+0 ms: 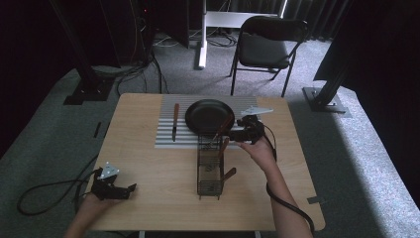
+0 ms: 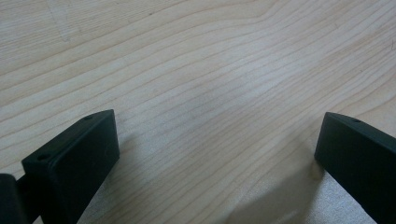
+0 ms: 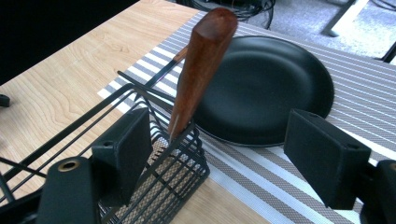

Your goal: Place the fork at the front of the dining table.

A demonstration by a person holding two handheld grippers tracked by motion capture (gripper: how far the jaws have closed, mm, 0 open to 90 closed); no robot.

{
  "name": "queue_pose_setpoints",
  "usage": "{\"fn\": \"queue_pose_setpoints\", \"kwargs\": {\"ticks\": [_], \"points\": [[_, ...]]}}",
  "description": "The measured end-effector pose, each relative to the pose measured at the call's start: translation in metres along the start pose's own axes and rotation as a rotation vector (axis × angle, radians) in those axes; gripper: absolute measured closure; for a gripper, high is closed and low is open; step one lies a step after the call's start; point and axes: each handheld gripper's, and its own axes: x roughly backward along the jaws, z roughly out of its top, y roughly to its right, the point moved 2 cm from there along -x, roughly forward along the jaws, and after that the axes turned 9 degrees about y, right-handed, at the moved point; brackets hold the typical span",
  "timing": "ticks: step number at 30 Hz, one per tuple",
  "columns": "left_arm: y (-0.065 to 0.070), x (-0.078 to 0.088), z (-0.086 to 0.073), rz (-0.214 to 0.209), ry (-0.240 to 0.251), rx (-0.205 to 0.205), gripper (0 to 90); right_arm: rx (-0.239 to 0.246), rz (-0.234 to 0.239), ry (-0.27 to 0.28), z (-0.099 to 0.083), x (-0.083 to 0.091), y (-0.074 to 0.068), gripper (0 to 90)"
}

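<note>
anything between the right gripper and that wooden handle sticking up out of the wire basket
Nothing visible. The right gripper is open, and the wooden handle rises in the gap between its jaws from the wire basket.

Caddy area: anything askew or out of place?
Nothing spilled or damaged. The wire caddy straddles the near edge of the striped mat, half on, half off. One wooden-handled utensil leans toward the black plate instead of standing upright. A knife lies alone on the mat, left of the plate.
</note>
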Motion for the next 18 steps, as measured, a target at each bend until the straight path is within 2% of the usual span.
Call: {"fn": "queue_pose_setpoints", "kwargs": {"ticks": [10,14,15,18], "points": [[0.000,0.000,0.000,0.000,0.000,0.000,0.0,-0.026,0.005,-0.014,-0.001,-0.013,0.001,27.7],[0.000,0.000,0.000,0.000,0.000,0.000,0.0,-0.023,0.009,-0.030,-0.004,-0.019,-0.002,38.8],[0.000,0.000,0.000,0.000,0.000,0.000,0.0,-0.006,-0.002,-0.034,-0.004,-0.020,-0.003,42.8],[0.000,0.000,0.000,0.000,0.000,0.000,0.0,-0.008,0.021,-0.040,-0.005,-0.022,-0.006,52.0]]}}
